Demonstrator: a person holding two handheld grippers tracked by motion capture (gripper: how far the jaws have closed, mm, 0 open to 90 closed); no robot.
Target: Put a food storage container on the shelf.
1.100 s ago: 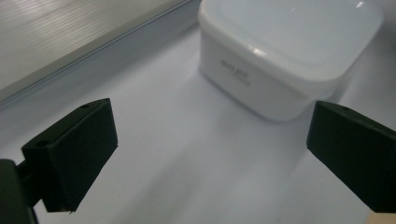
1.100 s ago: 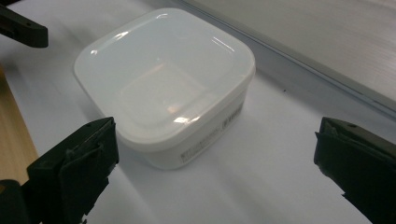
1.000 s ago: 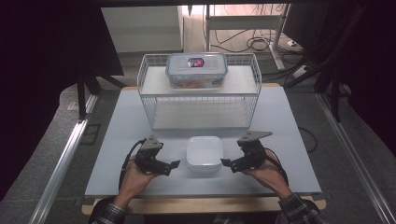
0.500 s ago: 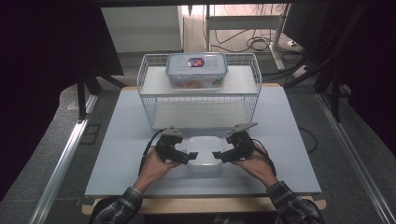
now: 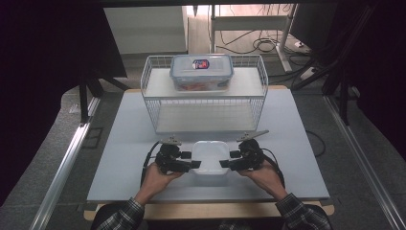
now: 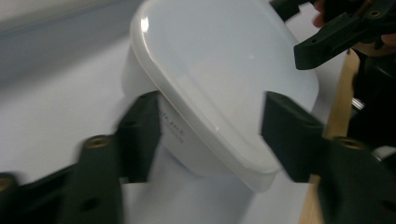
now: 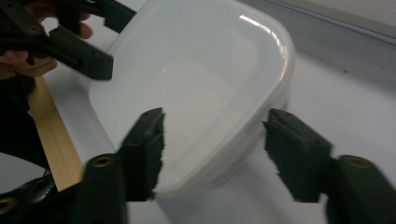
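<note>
White translucent plastic is sitting between both sets of jaws: a lidded container point(image 5: 209, 155) is resting on the pale table point(image 5: 119, 158) near the person's edge, with the left gripper point(image 5: 189, 164) coming at its left side and the right gripper point(image 5: 227, 164) at its right. In the left gripper view, the container point(image 6: 224, 79) is lying between the two black jaws, one jaw up against the side wall under the lid rim and the other over the lid's near corner; these jaws have just been closing, though whether the pads are already pressing is hard to tell through the blur. In the right gripper view the container point(image 7: 196, 88) is likewise filling the gap, one jaw overlapping the lid edge while the other is standing a little off the corner, so this pair, also just closing, seems to be bracketing the box rather than pinching it yet. Taking it from opposite sides looks sensible, since a broad, smooth box would likely tip or slip in a single grip. The person's hands are wrapping each gripper from behind, and a wooden edge strip point(image 7: 53, 140) of the table is showing just beyond the right jaws. Farther off from the jaws, a white wire rack point(image 5: 206, 98) is standing across the table, apparently the likely destination, and a clear lidded storage box point(image 5: 201, 71) is already sitting on its top shelf.
</note>
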